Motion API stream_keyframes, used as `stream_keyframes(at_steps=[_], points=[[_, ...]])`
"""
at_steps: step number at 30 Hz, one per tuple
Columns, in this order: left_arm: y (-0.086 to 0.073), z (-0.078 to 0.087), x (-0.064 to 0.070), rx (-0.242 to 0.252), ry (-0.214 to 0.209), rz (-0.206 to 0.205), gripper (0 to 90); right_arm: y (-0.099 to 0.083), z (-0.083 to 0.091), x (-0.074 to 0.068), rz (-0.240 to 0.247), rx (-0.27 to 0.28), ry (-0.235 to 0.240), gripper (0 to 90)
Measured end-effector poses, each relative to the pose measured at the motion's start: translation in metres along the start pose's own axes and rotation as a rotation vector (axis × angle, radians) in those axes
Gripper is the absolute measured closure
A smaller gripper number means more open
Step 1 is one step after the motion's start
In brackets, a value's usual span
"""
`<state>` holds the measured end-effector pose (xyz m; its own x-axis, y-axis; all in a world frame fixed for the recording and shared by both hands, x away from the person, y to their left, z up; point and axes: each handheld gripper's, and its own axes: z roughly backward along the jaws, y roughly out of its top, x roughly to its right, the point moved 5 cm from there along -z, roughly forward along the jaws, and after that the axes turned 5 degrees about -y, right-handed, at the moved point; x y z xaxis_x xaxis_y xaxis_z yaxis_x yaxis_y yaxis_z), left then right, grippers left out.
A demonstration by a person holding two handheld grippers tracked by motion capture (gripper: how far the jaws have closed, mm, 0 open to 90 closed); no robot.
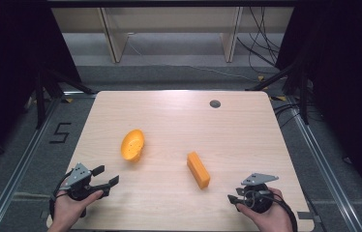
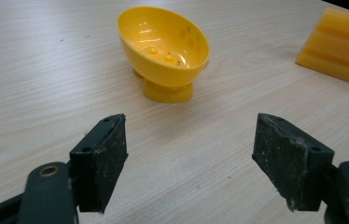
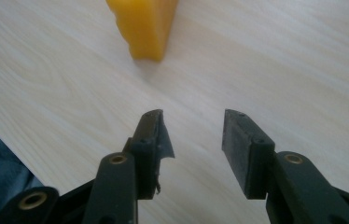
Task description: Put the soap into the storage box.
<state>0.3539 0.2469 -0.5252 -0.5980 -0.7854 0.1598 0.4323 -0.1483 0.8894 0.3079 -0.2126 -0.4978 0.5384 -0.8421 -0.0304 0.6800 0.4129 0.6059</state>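
My left tool [image 1: 106, 177] sits at the near left of the surface [image 1: 179, 116], jaws spread wide with nothing between them. My right tool [image 1: 233, 198] sits near right, jaws partly apart and empty. The yellow bowl [image 1: 132, 144] stands tilted just beyond the left tool; the orange block [image 1: 198, 169] lies between both tools, slightly farther off.

Light wood table [image 1: 179, 121] with rounded corners, little grey cable grommet [image 1: 215, 103] near the far edge. It sits on grey carpet [image 1: 19, 159], where a "5" [image 1: 60, 132] is taped in black off to the left. Behind it there's a pale wooden frame [image 1: 169, 34] and some black cables [image 1: 261, 48] trailing down on the right.
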Motion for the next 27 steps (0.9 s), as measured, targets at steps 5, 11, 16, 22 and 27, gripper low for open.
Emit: stream_keyframes(at_steps=[5, 11, 16, 22, 27], points=[[-0.001, 0.000, -0.001, 0.003, -0.010, 0.012, 25.8, 0.006, -0.005, -0.008, 0.031, -0.009, 0.015, 59.8], [-0.002, -0.001, 0.001, -0.005, -0.020, 0.004, 25.9, 0.032, -0.007, -0.024, 0.084, -0.012, 0.021, 55.9], [-0.003, -0.001, 0.000, -0.011, -0.018, 0.006, 25.9, 0.054, -0.014, -0.032, 0.088, -0.023, 0.017, 49.2], [-0.003, -0.001, 0.000, -0.014, -0.028, 0.007, 25.9, 0.076, -0.038, -0.039, 0.095, -0.081, 0.032, 38.8], [-0.003, -0.002, 0.001, -0.015, -0.034, 0.004, 25.9, 0.080, -0.054, -0.042, 0.087, -0.133, 0.023, 35.1]])
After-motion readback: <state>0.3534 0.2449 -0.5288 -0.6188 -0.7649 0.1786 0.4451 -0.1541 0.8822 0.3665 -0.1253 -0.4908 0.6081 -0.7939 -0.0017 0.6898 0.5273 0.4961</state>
